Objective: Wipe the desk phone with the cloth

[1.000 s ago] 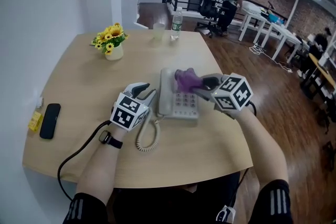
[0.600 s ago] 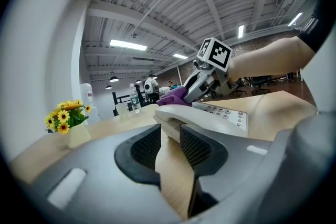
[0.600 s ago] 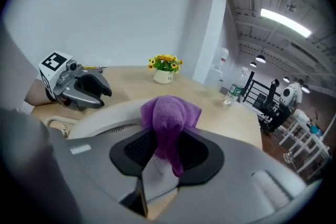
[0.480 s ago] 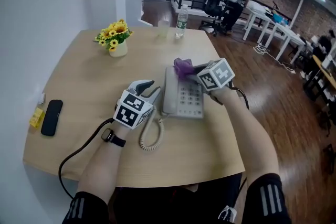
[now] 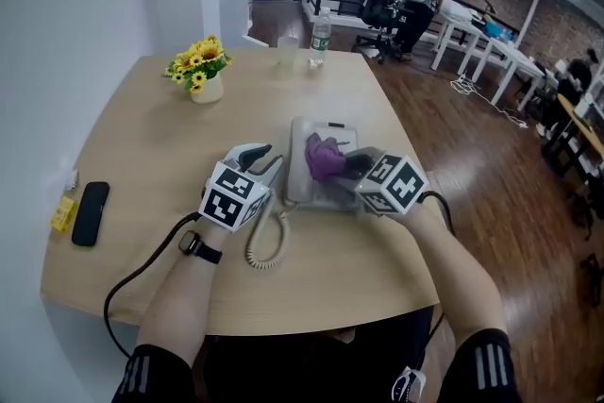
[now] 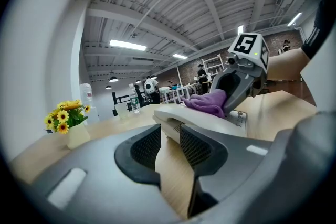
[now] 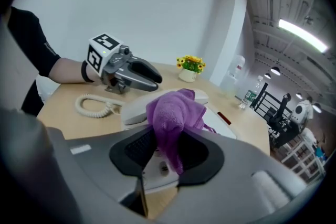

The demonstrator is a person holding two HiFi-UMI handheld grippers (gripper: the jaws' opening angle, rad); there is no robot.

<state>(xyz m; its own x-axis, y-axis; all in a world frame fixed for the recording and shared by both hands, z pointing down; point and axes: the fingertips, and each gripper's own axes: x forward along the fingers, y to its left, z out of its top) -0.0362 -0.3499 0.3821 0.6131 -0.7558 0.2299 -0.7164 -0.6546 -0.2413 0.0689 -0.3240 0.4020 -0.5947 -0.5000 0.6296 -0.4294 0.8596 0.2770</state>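
The wiping looks mid-course: the right gripper (image 5: 347, 165), jaws clamped on the bunched purple cloth (image 5: 324, 156), presses it onto the cream desk phone (image 5: 330, 128) at mid-table (image 5: 142, 137). How much is already clean I can't tell. The left gripper (image 5: 265, 157) sits just left of the phone, jaws slightly apart and empty.

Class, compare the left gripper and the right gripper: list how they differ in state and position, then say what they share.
The left gripper has its jaws apart with nothing between them, while the right gripper is shut on the purple cloth. The left gripper sits beside the desk phone, by its handset side; the right gripper is over the phone's keypad. Both carry a marker cube and point toward the phone.
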